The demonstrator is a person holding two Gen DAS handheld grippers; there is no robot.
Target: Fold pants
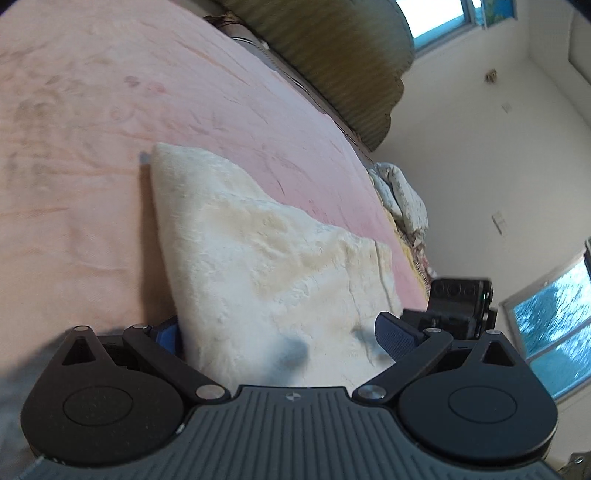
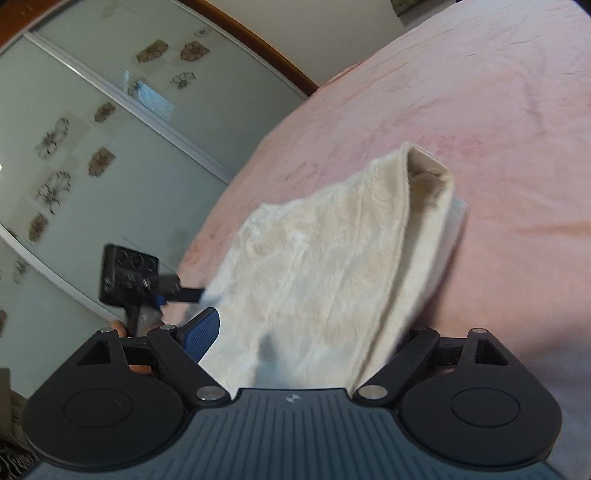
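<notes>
Now cream pants (image 1: 266,266) on pink bed (image 1: 92,129), left tool (image 1: 280,339) and right tool (image 2: 310,332) both spread wide around fabric

Bed cover: pink plush blanket (image 1: 92,155) with a faint floral print, lightly wrinkled.
Headboard end: striped olive-green bolster pillow (image 1: 332,55) along the far edge of the bed.
Bed's side: crumpled floral quilt (image 1: 402,195) hanging off the edge.
Walls: white, with a corner window (image 1: 439,18) and a larger window (image 1: 554,325) lower down.
Wardrobe: frosted sliding doors (image 2: 92,147) with brown flower motifs, wooden frame above.
</notes>
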